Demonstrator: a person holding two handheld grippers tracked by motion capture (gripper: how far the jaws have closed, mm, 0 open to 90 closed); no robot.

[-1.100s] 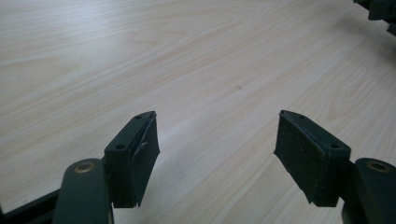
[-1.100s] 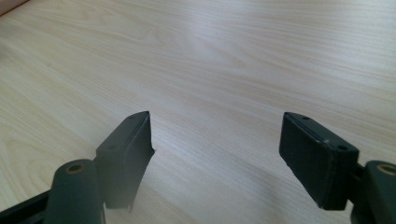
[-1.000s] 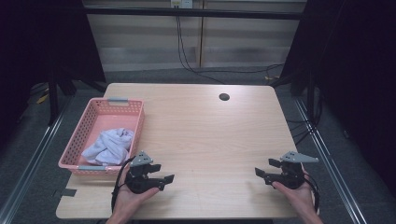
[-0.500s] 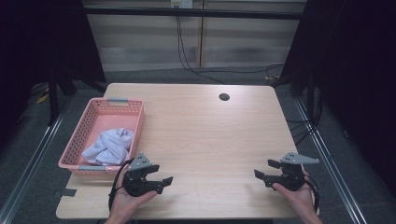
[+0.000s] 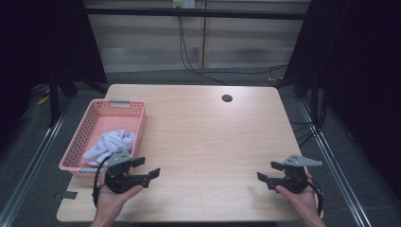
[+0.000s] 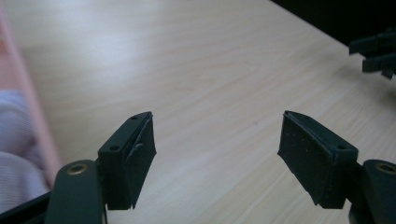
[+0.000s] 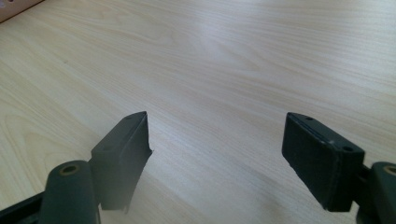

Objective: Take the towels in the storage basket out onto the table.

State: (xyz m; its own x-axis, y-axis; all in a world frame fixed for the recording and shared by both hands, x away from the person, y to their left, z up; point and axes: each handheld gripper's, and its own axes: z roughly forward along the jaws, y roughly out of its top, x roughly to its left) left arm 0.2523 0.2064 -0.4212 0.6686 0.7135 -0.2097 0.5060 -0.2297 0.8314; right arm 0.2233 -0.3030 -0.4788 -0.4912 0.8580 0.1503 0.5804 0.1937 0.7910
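A: Where is the left gripper [image 5: 147, 168]?

B: At the near left of the table [image 5: 203, 137], just beside the near right corner of the pink basket [image 5: 75, 160]. Its jaws stand wide apart with bare wood between them; nothing is held.

A: And the cloth [image 5: 109, 144]?

B: It lies bunched in the near half of the basket, whitish, maybe pale lilac; the left gripper view blurs it at the left edge [image 6: 14, 154]. The gripper is near it, not touching.

A: The right gripper [image 5: 267, 172]?

B: At the near right, well apart from the basket, held in a hand [image 5: 300, 196]. Its jaws also gape wide over bare wood, gripping nothing.

A: Anything else?

B: A dark round hole [image 5: 227, 98] at the far side.
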